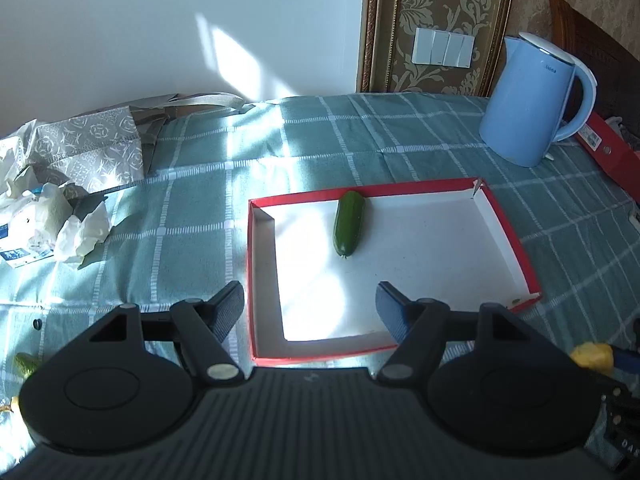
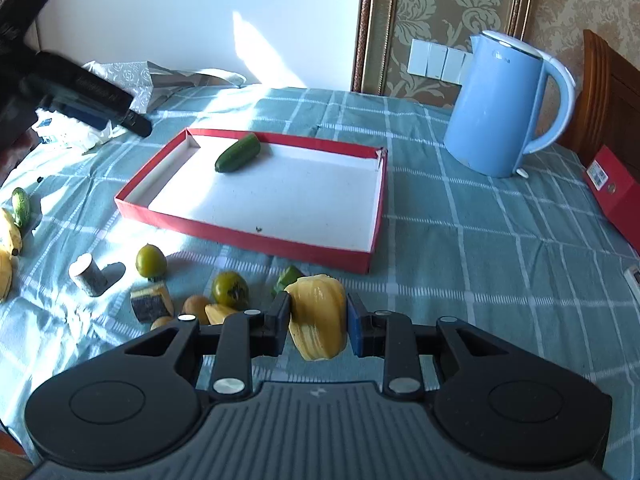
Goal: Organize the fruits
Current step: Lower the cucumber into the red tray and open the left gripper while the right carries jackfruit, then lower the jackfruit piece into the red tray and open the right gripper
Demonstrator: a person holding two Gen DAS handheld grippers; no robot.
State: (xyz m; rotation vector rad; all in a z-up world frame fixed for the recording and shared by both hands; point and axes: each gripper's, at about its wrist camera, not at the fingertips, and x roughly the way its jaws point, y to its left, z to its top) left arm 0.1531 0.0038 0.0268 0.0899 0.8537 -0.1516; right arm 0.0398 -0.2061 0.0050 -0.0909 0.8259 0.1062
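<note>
A dark green cucumber (image 1: 349,224) (image 2: 238,153) lies in the red-rimmed white tray (image 1: 516,240) (image 2: 240,236), against its far wall. My left gripper (image 1: 310,292) hangs open over the tray's near edge with nothing between its fingers. My right gripper (image 2: 318,308) is shut on a yellow ribbed fruit (image 2: 320,332), held just above the cloth in front of the tray. That fruit (image 1: 592,354) also peeks in at the right edge of the left wrist view. Loose on the cloth to the left are two round green fruits (image 2: 151,261) (image 2: 230,289), a small cucumber (image 2: 20,201) and bananas (image 2: 8,232).
A blue kettle (image 1: 528,100) (image 2: 500,108) stands behind the tray at the right, a red box (image 2: 616,196) beside it. Crumpled tissues (image 1: 80,232) and a patterned bag (image 1: 92,144) sit at the left. A white cylinder (image 2: 88,274) and a sponge block (image 2: 150,302) lie among the fruits.
</note>
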